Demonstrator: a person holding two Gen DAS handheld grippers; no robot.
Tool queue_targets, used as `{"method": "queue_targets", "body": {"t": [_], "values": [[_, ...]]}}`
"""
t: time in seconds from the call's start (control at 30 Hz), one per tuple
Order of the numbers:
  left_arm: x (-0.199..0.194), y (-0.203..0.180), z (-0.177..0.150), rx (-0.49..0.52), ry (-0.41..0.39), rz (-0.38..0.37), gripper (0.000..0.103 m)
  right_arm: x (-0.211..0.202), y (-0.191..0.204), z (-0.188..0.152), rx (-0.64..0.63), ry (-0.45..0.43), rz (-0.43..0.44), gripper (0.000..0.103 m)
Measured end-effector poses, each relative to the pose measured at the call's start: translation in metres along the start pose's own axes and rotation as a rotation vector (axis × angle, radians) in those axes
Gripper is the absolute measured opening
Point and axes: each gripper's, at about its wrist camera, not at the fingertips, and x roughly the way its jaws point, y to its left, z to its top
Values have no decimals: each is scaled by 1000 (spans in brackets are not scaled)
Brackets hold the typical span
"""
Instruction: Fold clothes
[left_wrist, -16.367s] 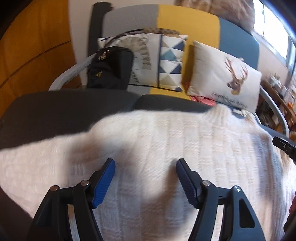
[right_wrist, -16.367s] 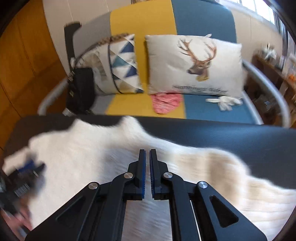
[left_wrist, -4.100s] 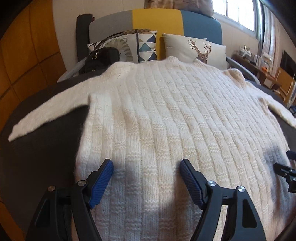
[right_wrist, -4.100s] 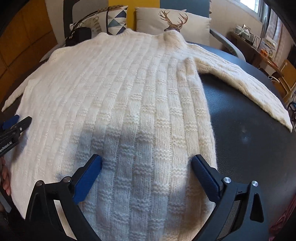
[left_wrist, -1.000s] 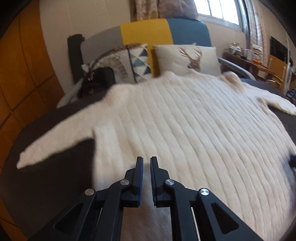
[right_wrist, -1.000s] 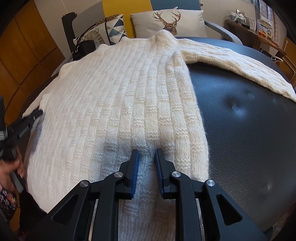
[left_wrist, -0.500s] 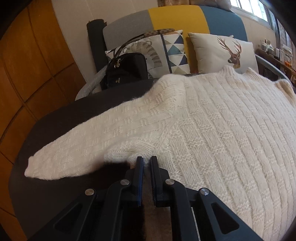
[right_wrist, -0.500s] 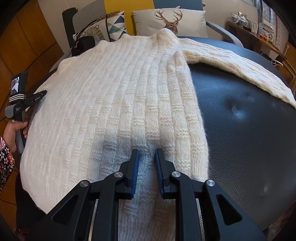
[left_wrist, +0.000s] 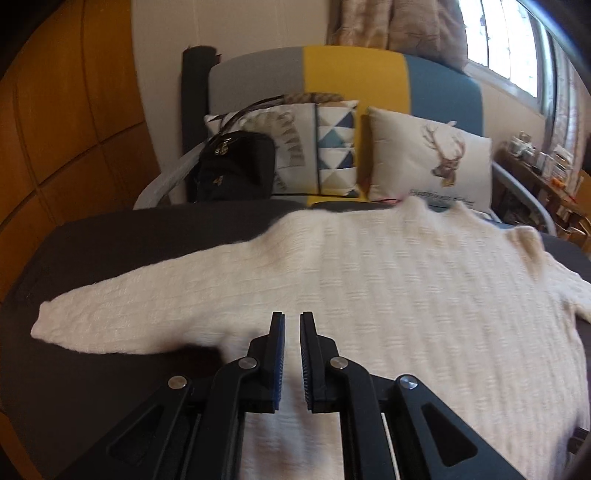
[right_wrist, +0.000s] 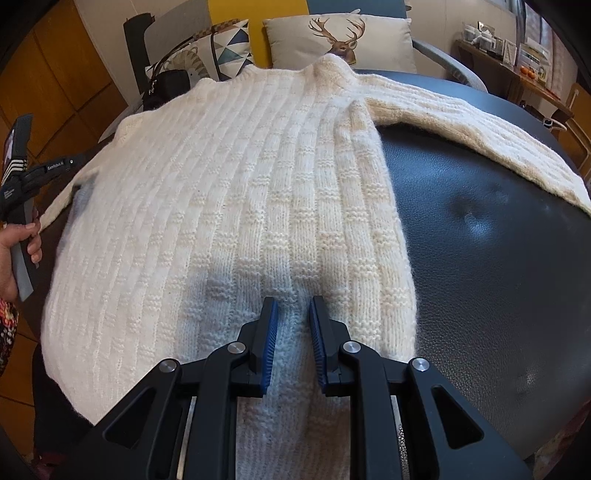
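Dark table (right_wrist: 498, 258) bears the sweater (right_wrist: 258, 184); left fingers (left_wrist: 291, 354), together, have moved sleeveward; right fingers (right_wrist: 291, 347) pinch knit.

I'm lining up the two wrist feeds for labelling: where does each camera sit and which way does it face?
Left wrist: sits behind the left gripper, angled down across the cream sweater and its left sleeve, facing the sofa; only its fingers show.
Right wrist: sits behind the right gripper, tilted down at the sweater's hem; the person's hand holding the other gripper shows at left.
Shared: sweater, deer pillow, black bag, dark table.
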Motion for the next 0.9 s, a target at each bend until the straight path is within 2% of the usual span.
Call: {"method": "queue_targets", "body": {"t": [0.07, 0.13, 0.2, 0.27, 0.43, 0.53, 0.6, 0.7, 0.8, 0.9], "values": [[-1, -17, -8, 29, 15, -27, 11, -3, -8, 3, 59, -9, 67, 21], [6, -30, -18, 73, 33, -19, 11, -10, -19, 9, 129, -39, 161, 21], [15, -39, -25, 90, 65, -20, 11, -20, -30, 27, 171, -103, 183, 21], [25, -42, -32, 80, 100, -15, 11, -20, -31, 49, 141, -124, 147, 21], [28, -44, -38, 81, 92, -2, 11, 18, -30, 107, 44, -113, 43, 21], [30, -47, -41, 101, 81, 9, 13, 51, -40, 133, 59, -78, -25, 21], [31, -48, -42, 108, 75, 12, 13, 69, -53, 139, 75, -41, -113, 19], [31, -47, -44, 96, 70, 1, 14, 73, -75, 142, 118, -56, -142, 13], [31, -44, -44, 89, 66, -7, 14, 72, -88, 141, 159, -61, -98, 12], [28, -48, -37, 116, 63, 10, 14, 67, -85, 144, 159, -42, -71, 13]]}}
